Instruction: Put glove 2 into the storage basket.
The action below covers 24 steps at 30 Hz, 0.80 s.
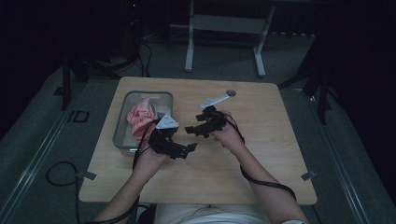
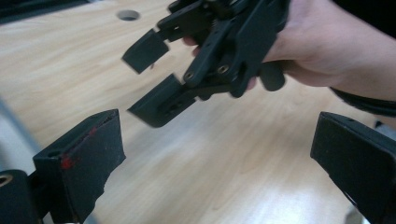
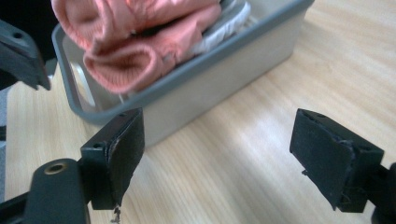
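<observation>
Lying bunched in a grey bin (image 1: 122, 140) at the table's (image 1: 261, 154) left side, pink cloth (image 1: 140, 116) spills over white fabric. Just beside it, the left gripper (image 1: 187, 149) and right gripper (image 1: 191, 129) hover with jaws spread, grasping nothing. Pale wood grain covers the table; dark floor surrounds it, marked "ID" (image 1: 77, 116).

A salmon-pink cloth (image 3: 135, 51) with a white cloth (image 3: 224, 28) at its three o'clock lay in a grey bin (image 3: 224, 88) on the pale wood-grain bench (image 1: 261, 140), beside black fingers (image 3: 119, 149).
</observation>
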Each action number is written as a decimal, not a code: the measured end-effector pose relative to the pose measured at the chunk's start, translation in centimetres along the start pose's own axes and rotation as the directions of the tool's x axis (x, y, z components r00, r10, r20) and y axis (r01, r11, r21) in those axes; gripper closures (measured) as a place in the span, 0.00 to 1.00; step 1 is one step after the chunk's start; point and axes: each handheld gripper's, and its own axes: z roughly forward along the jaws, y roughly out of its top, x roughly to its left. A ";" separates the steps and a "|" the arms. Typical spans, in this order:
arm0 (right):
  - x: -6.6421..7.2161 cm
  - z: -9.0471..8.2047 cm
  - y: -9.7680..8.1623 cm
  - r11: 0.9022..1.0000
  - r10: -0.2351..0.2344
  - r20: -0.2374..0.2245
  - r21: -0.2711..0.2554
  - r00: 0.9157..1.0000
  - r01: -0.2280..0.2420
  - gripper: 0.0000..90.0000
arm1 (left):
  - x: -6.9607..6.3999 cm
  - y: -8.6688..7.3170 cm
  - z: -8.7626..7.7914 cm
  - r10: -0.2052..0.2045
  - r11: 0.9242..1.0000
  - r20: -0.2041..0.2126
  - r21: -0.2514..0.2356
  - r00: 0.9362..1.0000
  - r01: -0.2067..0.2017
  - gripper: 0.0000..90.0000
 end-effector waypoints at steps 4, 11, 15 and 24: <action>-0.1 0.3 -1.2 1.000 -0.003 -0.003 0.006 1.000 0.003 0.19 | -0.6 -0.7 0.7 0.022 1.000 0.029 0.002 0.999 -0.022 0.02; 0.1 0.7 -3.2 1.000 -0.006 -0.011 0.009 1.000 0.006 0.19 | -1.4 -2.3 2.2 0.057 0.997 0.096 0.042 0.994 -0.061 0.03; 0.0 0.9 -4.2 1.000 -0.010 -0.007 0.006 1.000 0.010 0.19 | -2.0 -3.4 3.2 0.075 0.994 0.118 0.066 0.990 -0.084 0.03; 0.0 0.9 -5.6 1.000 -0.022 0.007 0.006 1.000 0.022 0.19 | -2.5 -5.2 4.7 0.083 0.991 0.135 0.090 0.987 -0.096 0.02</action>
